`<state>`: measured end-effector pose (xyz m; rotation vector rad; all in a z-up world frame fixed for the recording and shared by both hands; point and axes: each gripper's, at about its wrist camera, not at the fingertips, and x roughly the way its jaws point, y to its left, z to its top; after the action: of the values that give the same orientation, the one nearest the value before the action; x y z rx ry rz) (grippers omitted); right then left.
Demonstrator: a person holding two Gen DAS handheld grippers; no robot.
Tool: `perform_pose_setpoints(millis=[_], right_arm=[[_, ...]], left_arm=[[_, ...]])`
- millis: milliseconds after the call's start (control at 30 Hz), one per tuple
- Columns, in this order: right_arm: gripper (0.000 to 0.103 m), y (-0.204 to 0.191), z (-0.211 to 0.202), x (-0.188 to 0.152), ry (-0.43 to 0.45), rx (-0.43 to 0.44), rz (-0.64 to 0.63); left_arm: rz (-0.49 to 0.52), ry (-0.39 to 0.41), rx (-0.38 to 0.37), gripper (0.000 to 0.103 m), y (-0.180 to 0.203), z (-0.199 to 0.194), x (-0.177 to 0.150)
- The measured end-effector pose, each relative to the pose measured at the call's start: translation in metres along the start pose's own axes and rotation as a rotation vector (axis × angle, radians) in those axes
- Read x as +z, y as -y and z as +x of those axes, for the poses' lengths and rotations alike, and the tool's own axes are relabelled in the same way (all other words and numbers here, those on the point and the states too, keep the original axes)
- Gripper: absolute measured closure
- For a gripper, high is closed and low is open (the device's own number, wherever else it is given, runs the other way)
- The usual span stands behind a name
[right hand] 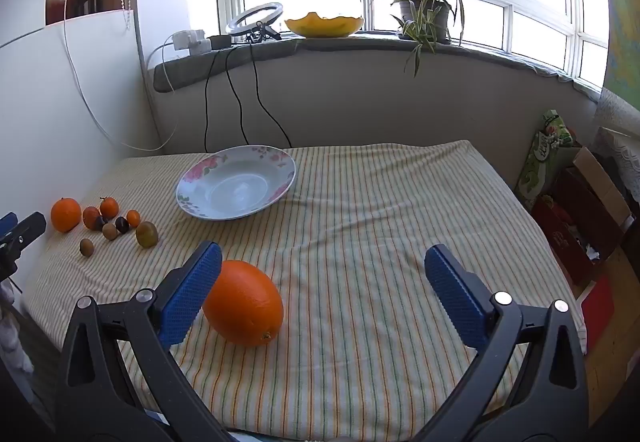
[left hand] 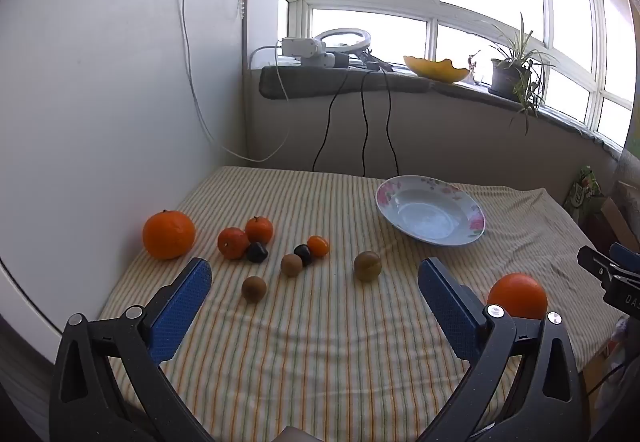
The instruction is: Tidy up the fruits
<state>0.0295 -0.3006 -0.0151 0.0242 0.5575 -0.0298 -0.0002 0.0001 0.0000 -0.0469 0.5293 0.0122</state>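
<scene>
Your left claw (left hand: 314,284) stands wide spread above the table (left hand: 320,342), which is covered with a striped yellow and green cloth, and nothing is between its blue ribbed pads. Your right claw (right hand: 323,268) is also wide spread and pinches nothing; the big oval orange fruit (right hand: 243,308) lies on the cloth just beside its left pad, and I cannot tell if the pad touches it. In the left wrist view this same fruit (left hand: 518,296) shows behind the right finger of the left claw. The white shallow ceramic plate with pink flowers on the rim (left hand: 466,197) stands empty at the far middle of the table. The other fruits lie together at the left side, well apart from the plate: one round large orange (left hand: 169,234) nearest the white wall, two small tangerines (left hand: 233,242) close together, one still smaller orange fruit (left hand: 318,246), two dark, almost black, small fruits (left hand: 257,252), two brown small round fruits (left hand: 253,288) and one bigger green-brown round fruit (left hand: 367,266) nearest to the plate. On the windowsill behind stand a yellow wavy bowl (left hand: 436,69) and a green plant in a pot (left hand: 516,71).
</scene>
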Motion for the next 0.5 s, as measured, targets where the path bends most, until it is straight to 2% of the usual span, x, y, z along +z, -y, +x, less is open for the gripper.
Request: perform_pose_setpoints(millis=[500], right_arm=[[0.0, -0.0001, 0.0006, -0.0001, -0.002, 0.0, 0.0]], left_arm=[[0.002, -0.006, 0.0, 0.001, -0.0001, -0.0002, 0.0]])
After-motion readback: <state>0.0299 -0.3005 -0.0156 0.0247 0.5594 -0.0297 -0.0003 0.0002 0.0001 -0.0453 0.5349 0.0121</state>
